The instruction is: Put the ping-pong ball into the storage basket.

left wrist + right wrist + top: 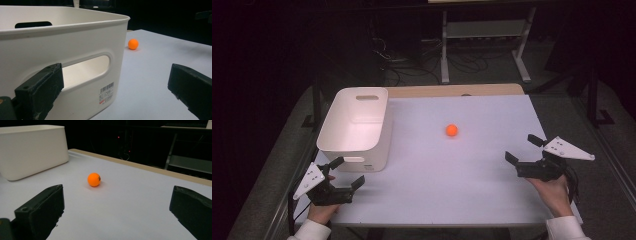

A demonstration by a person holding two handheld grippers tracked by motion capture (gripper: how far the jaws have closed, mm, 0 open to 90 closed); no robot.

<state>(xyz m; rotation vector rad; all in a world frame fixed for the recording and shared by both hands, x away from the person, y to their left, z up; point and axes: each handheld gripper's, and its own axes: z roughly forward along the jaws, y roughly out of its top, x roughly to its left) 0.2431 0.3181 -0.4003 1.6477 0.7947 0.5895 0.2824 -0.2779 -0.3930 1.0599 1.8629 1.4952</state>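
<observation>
From the high view, a small orange ball sits alone on the pale, matte desk, right of a white plastic bin and well apart from both hands. The left gripper rests just in front of the bin's near wall, its fingers spread wide and empty. The right gripper lies near the desk's right edge, fingers likewise wide and holding nothing.

In the left gripper view, the bin's wall looks smooth, stiff and glossy, with rounded corners, a slot handle and a barcode sticker. The ball shows beyond its corner.

In the right gripper view, the ball looks hard, smooth and round. It is probably very light and quick to roll away, so it is best pinched gently across its middle.
</observation>
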